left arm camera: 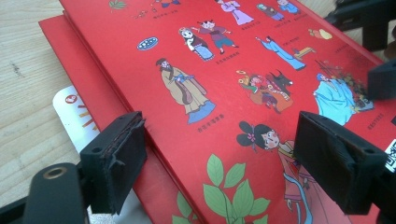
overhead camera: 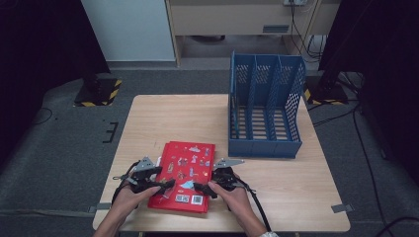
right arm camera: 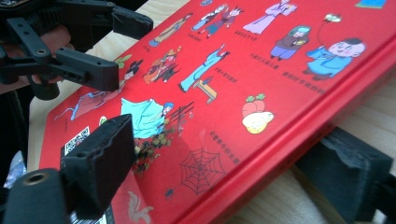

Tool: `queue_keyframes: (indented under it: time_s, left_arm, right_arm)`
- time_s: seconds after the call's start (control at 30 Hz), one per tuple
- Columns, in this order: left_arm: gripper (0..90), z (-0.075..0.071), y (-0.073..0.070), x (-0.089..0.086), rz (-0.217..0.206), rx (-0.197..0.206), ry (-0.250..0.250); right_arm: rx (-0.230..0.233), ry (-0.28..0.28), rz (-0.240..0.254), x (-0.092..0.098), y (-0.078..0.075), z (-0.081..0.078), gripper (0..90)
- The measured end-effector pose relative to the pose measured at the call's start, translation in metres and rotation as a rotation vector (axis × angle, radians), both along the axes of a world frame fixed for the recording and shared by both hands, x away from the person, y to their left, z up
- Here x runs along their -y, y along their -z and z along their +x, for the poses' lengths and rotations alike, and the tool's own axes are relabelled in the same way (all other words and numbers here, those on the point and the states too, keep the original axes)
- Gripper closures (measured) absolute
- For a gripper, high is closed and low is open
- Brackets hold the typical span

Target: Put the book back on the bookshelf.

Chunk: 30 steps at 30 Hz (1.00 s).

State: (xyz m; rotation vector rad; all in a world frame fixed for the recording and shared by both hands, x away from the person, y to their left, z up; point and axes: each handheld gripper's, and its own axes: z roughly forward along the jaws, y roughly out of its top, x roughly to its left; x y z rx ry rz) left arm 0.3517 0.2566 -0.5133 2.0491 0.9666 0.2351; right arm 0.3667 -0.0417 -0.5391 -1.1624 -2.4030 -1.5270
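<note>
Glossy book, matt wood tabletop

Top red book [left arm camera: 243,60]: smooth glossy hardcover w/ printed figures. Tabletop [overhead camera: 163,118]: pale wood grain, matt. Tongs' pads [left arm camera: 116,158]: black, rough foam-like, matt. Far-right rack [overhead camera: 265,106]: blue perforated plastic. Floor [overhead camera: 59,148]: grey carpet.

Our table [overhead camera: 148,118], light wood
We see a stack of red books [overhead camera: 185,177] near its front edge and a blue file rack [overhead camera: 264,106] at its right rear.

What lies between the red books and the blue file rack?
Bare tabletop separates the red books from the blue file rack, as the high view shows.
</note>
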Motion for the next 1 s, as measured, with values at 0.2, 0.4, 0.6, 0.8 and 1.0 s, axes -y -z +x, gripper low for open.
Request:
queue_keyframes:
  time_s: [0.2, 0.4, 0.6, 0.8, 1.0]
  left_arm:
    - [16.4, 0.000, -0.001, -0.001, -0.006, -0.005, -0.003]
    - [16.7, 0.000, -0.001, -0.003, -0.023, -0.011, -0.005]
    - [16.8, -0.001, -0.001, -0.003, -0.029, -0.006, -0.015]
    - [17.1, -0.001, -0.002, -0.005, -0.050, -0.011, -0.022]
    - [17.4, -0.002, -0.001, -0.005, -0.053, -0.007, -0.033]
  right_arm:
    - [0.035, 0.006, -0.006, -0.001, -0.003, -0.003, 14.2]
    - [0.086, 0.003, -0.004, -0.002, -0.008, -0.005, 14.2]
    - [0.099, -0.002, -0.012, -0.002, -0.011, -0.004, 14.2]
    - [0.124, -0.013, -0.019, -0.004, -0.017, -0.002, 14.2]
    - [0.119, -0.009, -0.038, -0.007, -0.020, 0.000, 14.1]
